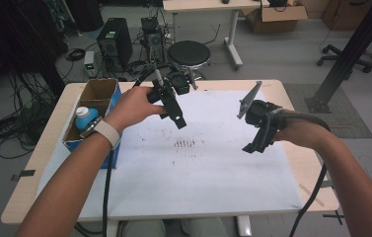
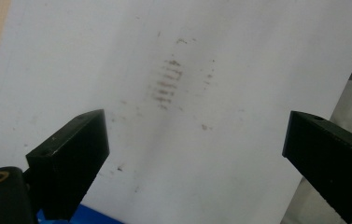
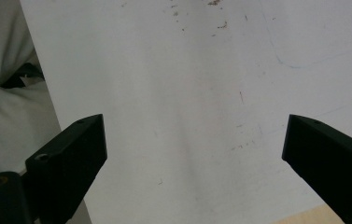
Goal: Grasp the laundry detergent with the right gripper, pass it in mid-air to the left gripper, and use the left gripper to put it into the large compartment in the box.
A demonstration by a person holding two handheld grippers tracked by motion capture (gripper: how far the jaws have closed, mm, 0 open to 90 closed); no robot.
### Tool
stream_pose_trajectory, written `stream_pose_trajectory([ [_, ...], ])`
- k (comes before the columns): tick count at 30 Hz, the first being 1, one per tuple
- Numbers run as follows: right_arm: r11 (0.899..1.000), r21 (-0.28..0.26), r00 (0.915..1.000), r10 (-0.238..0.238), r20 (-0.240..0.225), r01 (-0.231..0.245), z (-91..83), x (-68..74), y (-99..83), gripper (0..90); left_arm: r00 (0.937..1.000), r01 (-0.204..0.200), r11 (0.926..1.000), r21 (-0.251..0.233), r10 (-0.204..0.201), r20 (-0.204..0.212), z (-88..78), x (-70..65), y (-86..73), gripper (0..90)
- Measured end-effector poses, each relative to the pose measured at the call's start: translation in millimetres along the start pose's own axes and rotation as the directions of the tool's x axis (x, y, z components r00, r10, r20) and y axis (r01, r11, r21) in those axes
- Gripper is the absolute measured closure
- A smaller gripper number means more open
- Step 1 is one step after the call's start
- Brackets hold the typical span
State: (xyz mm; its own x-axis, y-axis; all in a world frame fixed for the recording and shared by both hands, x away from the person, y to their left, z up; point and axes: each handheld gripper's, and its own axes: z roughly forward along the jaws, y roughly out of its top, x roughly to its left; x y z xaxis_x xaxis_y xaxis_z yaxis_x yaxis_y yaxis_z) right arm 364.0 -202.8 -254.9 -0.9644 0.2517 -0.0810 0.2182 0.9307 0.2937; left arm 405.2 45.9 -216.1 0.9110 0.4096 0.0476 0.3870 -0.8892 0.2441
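Now, nearest us, both forearms are coming in from the bottom edge, and the white sheet (image 1: 198,173) is covering most of the table (image 1: 316,187). The right gripper (image 1: 256,144) is hovering above the sheet's right half with nothing between its jaws; in the right gripper view (image 3: 192,154) they are standing wide apart over bare paper. A little farther in, a patch of brown smudges (image 1: 184,143) is sitting mid-sheet, between the two tools. The left gripper (image 1: 176,118) is hanging above the sheet's far left part, pointing down toward those smudges (image 2: 166,81), jaws gaping wide (image 2: 194,154) and empty too. Just left of that hand, a blue cardboard box (image 1: 99,91) is resting on the table's left side, holding a blue bottle with a white cap (image 1: 86,117). Beyond the far edge, a black stool (image 1: 189,53) is standing on the floor.
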Motion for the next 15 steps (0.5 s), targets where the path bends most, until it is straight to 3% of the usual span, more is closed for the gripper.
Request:
stream_pose_trajectory([
  [15, 1.0, 0.001, 1.0, -0.009, 0.003, 0.009, -0.5, 3.3, 2.0, 6.3, 0.9999, -0.012, 0.9999, 0.01, 0.012, -0.001, -0.5, -5.5, 0.2, 7.8],
])
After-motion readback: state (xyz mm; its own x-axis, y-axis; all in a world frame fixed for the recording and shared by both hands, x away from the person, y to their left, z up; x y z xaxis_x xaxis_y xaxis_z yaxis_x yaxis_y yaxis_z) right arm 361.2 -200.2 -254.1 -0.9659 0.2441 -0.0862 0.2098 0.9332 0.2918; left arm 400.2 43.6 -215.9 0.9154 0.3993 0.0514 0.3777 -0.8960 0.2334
